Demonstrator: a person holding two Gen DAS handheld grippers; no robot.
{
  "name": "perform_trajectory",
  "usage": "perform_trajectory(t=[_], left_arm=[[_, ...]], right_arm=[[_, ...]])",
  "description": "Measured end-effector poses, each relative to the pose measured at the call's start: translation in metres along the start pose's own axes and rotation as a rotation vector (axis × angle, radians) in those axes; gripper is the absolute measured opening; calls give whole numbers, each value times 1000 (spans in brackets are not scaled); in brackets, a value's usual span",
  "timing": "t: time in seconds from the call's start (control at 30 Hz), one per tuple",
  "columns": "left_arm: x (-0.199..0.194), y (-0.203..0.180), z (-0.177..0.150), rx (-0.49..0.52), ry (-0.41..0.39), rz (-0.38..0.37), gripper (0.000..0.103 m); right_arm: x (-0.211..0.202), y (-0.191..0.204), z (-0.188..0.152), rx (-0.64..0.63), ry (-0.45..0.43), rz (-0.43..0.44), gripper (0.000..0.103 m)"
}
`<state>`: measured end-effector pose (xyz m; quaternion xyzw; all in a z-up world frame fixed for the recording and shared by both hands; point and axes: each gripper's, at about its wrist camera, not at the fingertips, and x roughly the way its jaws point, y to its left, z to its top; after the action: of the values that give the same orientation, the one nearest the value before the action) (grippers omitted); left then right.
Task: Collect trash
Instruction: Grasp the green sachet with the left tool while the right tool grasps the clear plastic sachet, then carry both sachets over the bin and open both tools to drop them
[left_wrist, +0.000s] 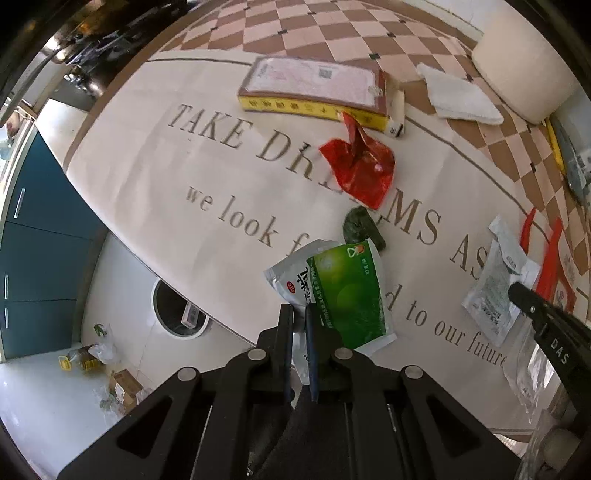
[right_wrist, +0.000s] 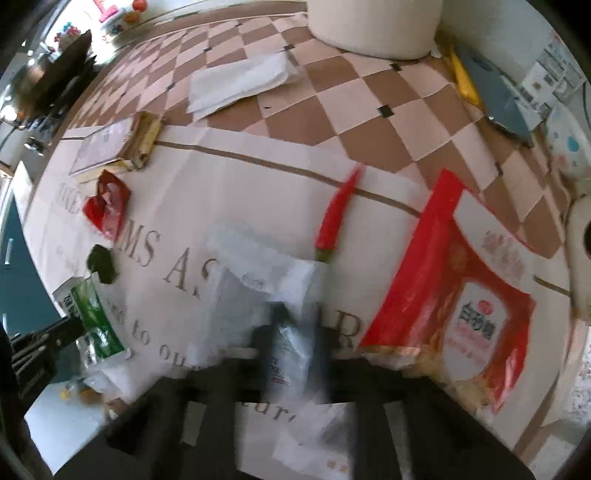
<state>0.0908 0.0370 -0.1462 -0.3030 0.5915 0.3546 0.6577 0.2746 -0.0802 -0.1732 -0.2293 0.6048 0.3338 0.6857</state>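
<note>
Kitchen-ish room, daylight everywhere

Table (left_wrist: 155, 192) has a checkered, lettered cloth; beside it teal cabinets (left_wrist: 40, 236), glossy white floor (left_wrist: 40, 413), and a round bin (left_wrist: 177, 314) down there.

Bare tablecloth (left_wrist: 155, 192) lies left of the red wrapper (left_wrist: 360, 173); right side seems crowded.

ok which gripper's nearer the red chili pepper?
Right. The right gripper is shut on a white pouch whose top edge meets the red chili pepper. The left gripper holds a green sachet farther off across the tablecloth.
</note>
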Motion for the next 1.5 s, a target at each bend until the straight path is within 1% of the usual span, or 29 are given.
perform_trajectory(t=[0.1,0.2,0.37,0.5,0.63,0.73,0.87,0.97,1.0,1.03,1.13,1.2,1.27,1.3,1.37,1.43,1.5], left_arm=[[-9,5,-1,-6,-27,7,4],[-19,13,-1,-17,-54,4,4],[-45,24,1,-31,-129,-6,4],[-65,43,-3,-47,-194,-5,4],[-81,74,-9,-85,-249,2,4],[-90,101,-14,-135,-271,9,4],[-91,154,-33,-233,-269,4,4],[-82,201,-54,-330,-252,2,4],[-76,220,-62,-370,-243,3,4],[-70,239,-69,-409,-233,-1,4],[-40,294,-93,-519,-190,-5,4],[-15,326,-106,-578,-153,-13,4],[20,360,-120,-639,-112,-23,4],[35,374,-127,-661,-94,-24,4],[78,405,-141,-711,-52,-46,4],[120,431,-157,-759,-11,-93,4],[169,454,-172,-805,29,-168,4]], right_arm=[[-4,-6,-1,50,-9,61,1],[-21,-11,-2,84,-42,107,1],[-54,-7,3,80,-97,153,1],[-75,8,7,65,-125,185,1],[-89,31,10,28,-146,208,1],[-95,53,7,-20,-158,218,1],[-94,98,4,-96,-142,237,1],[-91,144,-4,-178,-118,262,1],[-88,167,-8,-218,-105,276,1],[-87,182,-12,-244,-97,284,1],[-70,243,-29,-356,-56,302,1],[-48,286,-43,-421,-9,313,1],[-27,319,-57,-465,26,314,1],[-8,342,-67,-494,48,312,1],[23,370,-80,-526,77,302,1],[67,399,-96,-546,119,293,1],[115,423,-111,-558,145,275,1]])
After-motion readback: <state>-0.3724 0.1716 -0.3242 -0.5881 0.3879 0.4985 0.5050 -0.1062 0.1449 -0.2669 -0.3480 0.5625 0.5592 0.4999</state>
